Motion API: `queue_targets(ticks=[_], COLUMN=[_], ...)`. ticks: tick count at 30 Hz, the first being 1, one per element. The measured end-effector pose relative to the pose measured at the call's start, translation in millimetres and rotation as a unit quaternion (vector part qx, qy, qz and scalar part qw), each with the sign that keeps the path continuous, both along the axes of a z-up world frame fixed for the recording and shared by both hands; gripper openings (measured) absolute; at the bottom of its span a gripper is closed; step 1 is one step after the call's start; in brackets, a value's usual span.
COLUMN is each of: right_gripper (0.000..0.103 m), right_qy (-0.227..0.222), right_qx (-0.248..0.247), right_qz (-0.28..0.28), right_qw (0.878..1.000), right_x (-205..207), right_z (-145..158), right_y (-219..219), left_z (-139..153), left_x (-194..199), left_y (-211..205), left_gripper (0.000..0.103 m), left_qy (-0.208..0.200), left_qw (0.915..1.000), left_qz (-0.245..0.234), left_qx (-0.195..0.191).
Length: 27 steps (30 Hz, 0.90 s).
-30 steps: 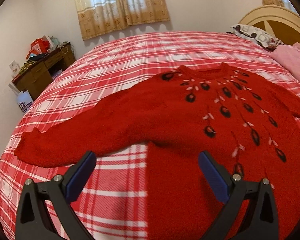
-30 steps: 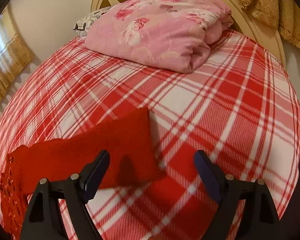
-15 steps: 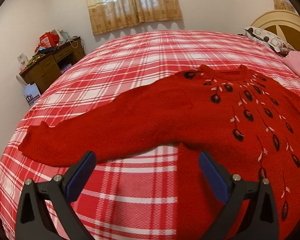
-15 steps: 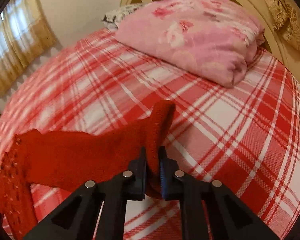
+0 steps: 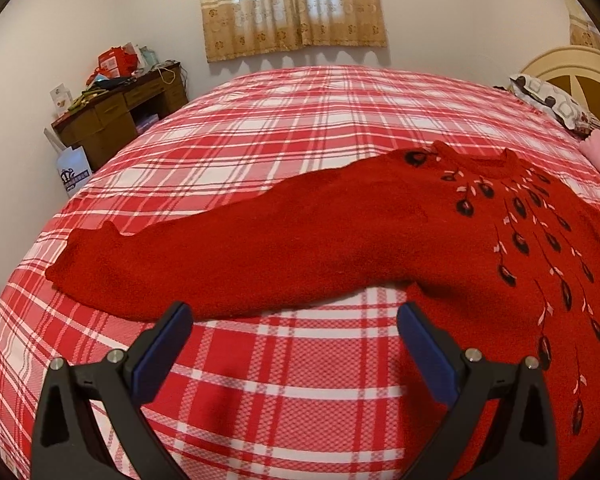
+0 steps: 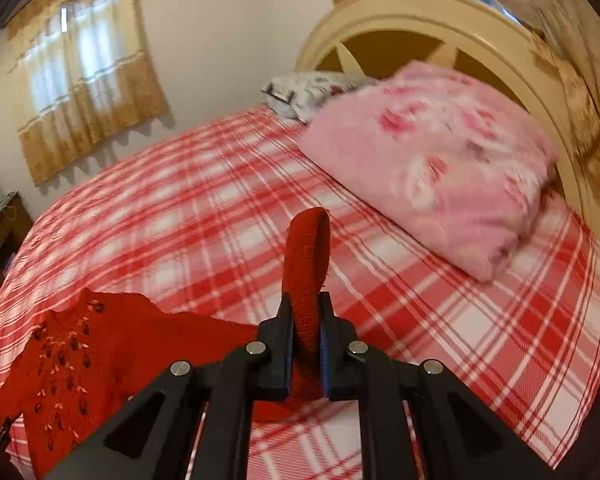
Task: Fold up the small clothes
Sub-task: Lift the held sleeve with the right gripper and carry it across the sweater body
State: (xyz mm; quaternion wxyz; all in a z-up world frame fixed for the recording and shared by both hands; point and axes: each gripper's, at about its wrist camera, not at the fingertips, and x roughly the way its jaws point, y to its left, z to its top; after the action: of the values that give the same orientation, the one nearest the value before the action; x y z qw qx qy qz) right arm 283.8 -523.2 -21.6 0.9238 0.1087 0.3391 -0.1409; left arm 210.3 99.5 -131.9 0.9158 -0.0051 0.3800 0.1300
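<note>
Gripping: the right gripper [image 6: 305, 312] has its jaws closed on the cuff end of the red sweater's [image 6: 100, 344] sleeve [image 6: 308, 256]; the cuff stands up in a loop above the pads, clear of the bedspread.
Left fingers: the left gripper [image 5: 296, 320] is spread wide with nothing between its blue pads [image 5: 162, 354], hanging over bare plaid just below the other sleeve [image 5: 220, 264].
Sweater: the red sweater lies flat and face up on the bed [image 5: 300, 128], its front stitched with dark leaf shapes and pale flecks; in the left wrist view the body fills the right side and one sleeve stretches out toward the bed's left edge.
Sleeve end: the far cuff [image 5: 84, 252] lies flat near the left edge of the bed.
Bedspread: red and white plaid, covering the whole bed.
Head of bed: a folded pink floral quilt [image 6: 440, 168] rests by the cream headboard [image 6: 420, 24], with a patterned pillow [image 6: 312, 88] beside it.
Room: a cluttered wooden desk [image 5: 120, 112] stands against the wall past the bed's left corner, a white paper bag [image 5: 74, 170] by it, and beige curtains [image 5: 292, 4] hang at the window.
</note>
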Motion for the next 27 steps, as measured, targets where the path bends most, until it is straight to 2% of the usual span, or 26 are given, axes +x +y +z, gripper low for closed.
queue_targets(ticks=[7,14,27], right_gripper=[0.010,0.010,0.010], right_qy=[-0.028,-0.039,-0.066], right_qx=[-0.020,-0.037,-0.067], right_qz=[0.050,0.098,0.182], right_qw=[0.998,0.994,0.979], right_x=[13,28,53], right_z=[36,59,101], right_y=[49,104,207], left_z=[0,-7,-12], left_x=[0,-2,-2], left_y=[20,38,54], left_gripper=[0.103,0.103,0.103], left_qy=[-0.013,-0.018,-0.028], left_qw=[0.9997,0.9993,0.9988], left_qz=[0.018,0.032,0.037], left_qx=[0.005,0.002,-0.015])
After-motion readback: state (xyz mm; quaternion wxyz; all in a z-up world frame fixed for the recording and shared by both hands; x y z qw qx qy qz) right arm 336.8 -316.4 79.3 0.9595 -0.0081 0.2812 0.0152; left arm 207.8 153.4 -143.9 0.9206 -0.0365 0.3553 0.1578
